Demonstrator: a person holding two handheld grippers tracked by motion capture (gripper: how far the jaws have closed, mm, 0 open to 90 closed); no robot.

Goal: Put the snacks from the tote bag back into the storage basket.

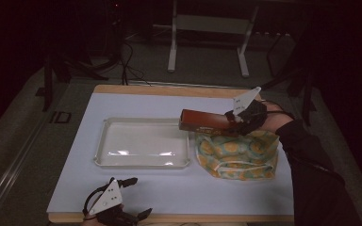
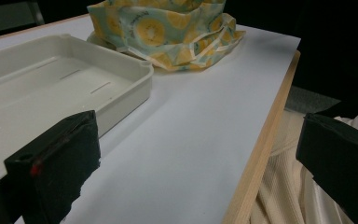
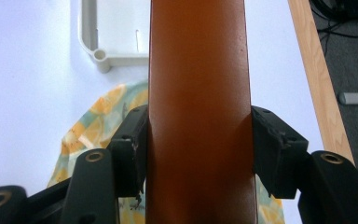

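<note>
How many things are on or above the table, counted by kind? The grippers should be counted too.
White trays: 1
Yellow-patterned cloth bags: 1
Brown boxes, held above the bag in the right gripper: 1
Grippers, the right one and the left gripper: 2
Total: 5

This is looking like a lab or test room set up for recording, not a home. The bench is sitting under a plain white sheet with a bare wooden edge showing, lit brightly while the rest of the room is lying in near darkness. Grey carpet is covering the floor, black cables are trailing across it, and the white metal legs of another desk are standing behind. Dark stands are flanking the bench.
</note>
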